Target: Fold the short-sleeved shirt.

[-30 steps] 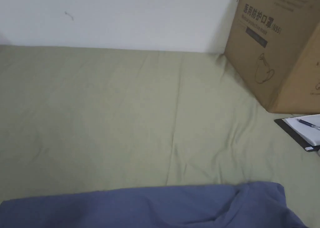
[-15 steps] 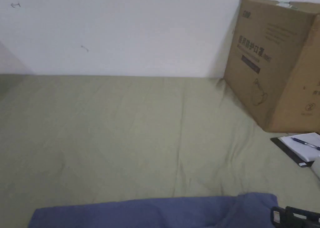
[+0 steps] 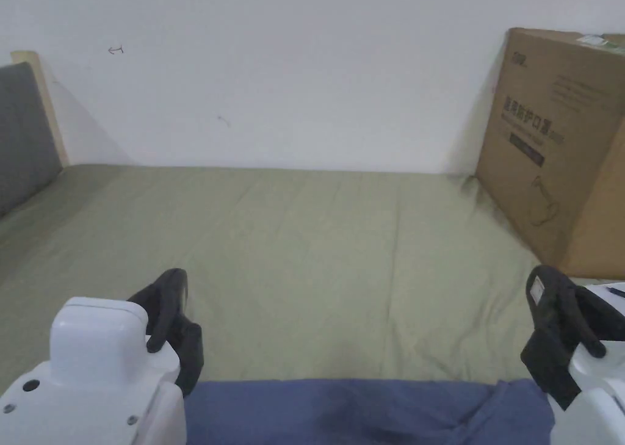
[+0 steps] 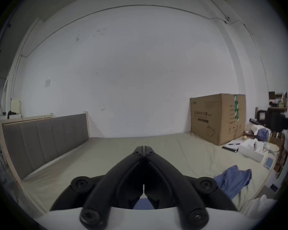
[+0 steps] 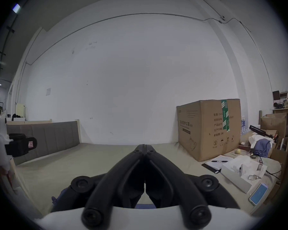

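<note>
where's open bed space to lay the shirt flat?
Free: the green sheet between the grey headboard, the wall, the cardboard box and the blue shirt. Crowded: beside the box, a clipboard, white carton and phone.

We saw soft matt blue cloth in the shirt (image 3: 366, 409), a wrinkled matt green sheet (image 3: 317, 269), and a plain cardboard box (image 3: 555, 147).
</note>
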